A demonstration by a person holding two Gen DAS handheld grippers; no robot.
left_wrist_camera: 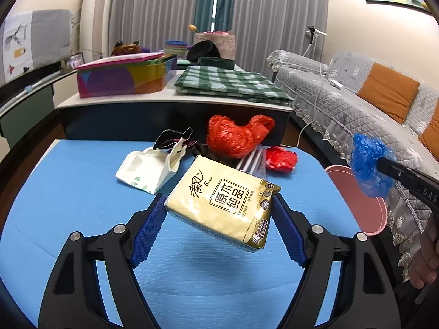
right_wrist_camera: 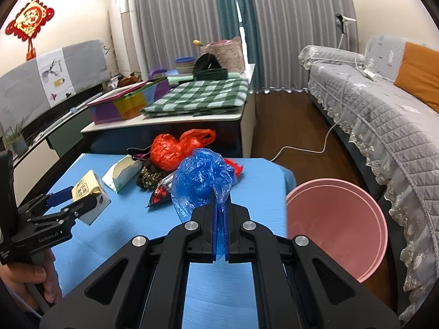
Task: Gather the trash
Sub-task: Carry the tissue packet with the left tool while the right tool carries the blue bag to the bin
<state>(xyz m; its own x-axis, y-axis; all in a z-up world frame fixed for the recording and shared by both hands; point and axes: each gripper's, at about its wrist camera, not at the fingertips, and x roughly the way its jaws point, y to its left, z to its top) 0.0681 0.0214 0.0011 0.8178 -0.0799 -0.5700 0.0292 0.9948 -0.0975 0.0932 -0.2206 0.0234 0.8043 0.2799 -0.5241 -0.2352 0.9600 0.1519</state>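
Note:
My left gripper (left_wrist_camera: 219, 205) is shut on a gold tissue pack (left_wrist_camera: 222, 203) and holds it above the blue table (left_wrist_camera: 68, 192); the gripper also shows in the right wrist view (right_wrist_camera: 74, 198) with the pack (right_wrist_camera: 87, 189). My right gripper (right_wrist_camera: 219, 205) is shut on a crumpled blue plastic bag (right_wrist_camera: 203, 181), held over the table's right part; the bag also shows in the left wrist view (left_wrist_camera: 367, 161). A pink bin (right_wrist_camera: 337, 227) stands on the floor right of the table. An orange-red bag (left_wrist_camera: 236, 134), a white torn carton (left_wrist_camera: 145, 170) and a red wrapper (left_wrist_camera: 281, 159) lie on the table.
A low cabinet (left_wrist_camera: 175, 101) behind the table bears a colourful box (left_wrist_camera: 123, 76) and a green checked cloth (left_wrist_camera: 230, 82). A grey sofa (right_wrist_camera: 384, 120) runs along the right. A white cable (right_wrist_camera: 301, 148) lies on the wooden floor.

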